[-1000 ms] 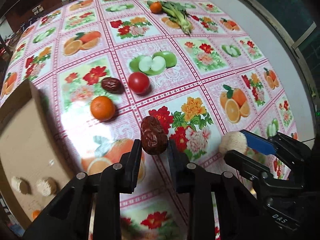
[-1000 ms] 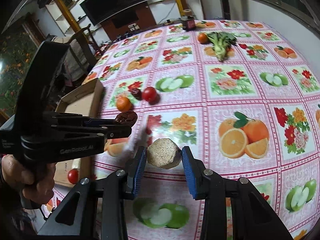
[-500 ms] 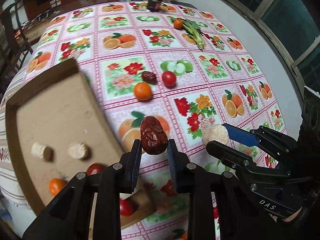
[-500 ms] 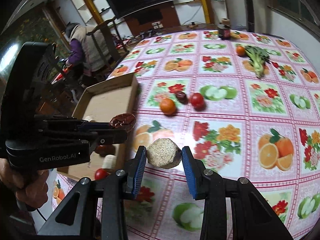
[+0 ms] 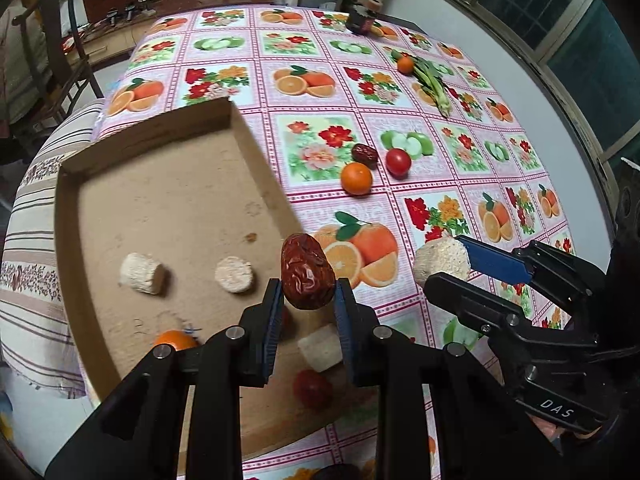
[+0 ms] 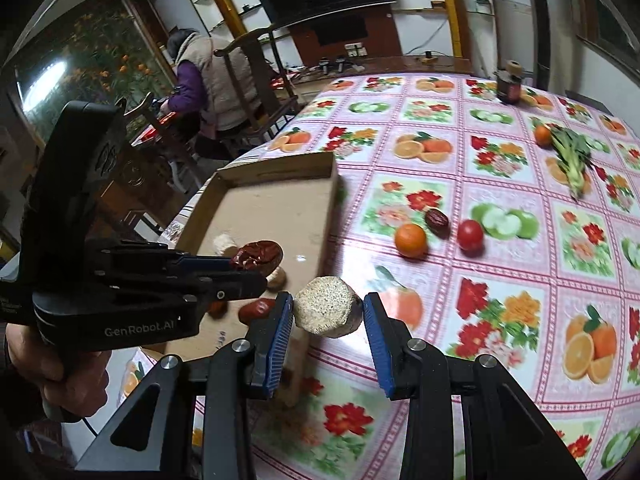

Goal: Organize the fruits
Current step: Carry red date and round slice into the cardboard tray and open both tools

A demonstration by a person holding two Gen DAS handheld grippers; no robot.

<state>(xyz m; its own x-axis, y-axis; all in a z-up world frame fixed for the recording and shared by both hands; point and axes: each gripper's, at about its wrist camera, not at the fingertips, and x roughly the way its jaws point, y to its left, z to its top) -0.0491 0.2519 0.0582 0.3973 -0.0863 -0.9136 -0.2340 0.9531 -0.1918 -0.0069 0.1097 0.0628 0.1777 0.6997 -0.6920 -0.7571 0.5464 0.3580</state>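
Left claw [image 5: 307, 304] squeezes wrinkly red date [image 5: 307, 272] between its pads, lifted over right edge of cardboard box [image 5: 148, 136], likely so date can drop in. Right claw [image 6: 327, 316] pinches pale round corn-cob piece [image 6: 327, 311], raised over surface [image 6: 500, 280] just beside box, likely waiting turn. Box bottom already holds two cob pieces [image 5: 234, 275], one more cob piece, orange, red fruits: sorted ones gather here. Tangerine [image 5: 356, 178], tomato [image 5: 398, 162], second date [image 5: 365, 154] sit close together on surface, not picked yet. Far orange [image 5: 405, 65] touches leafy greens [image 5: 434, 84].

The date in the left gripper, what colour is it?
Dark reddish brown with wrinkled, glossy skin; the date shows best in the left wrist view.
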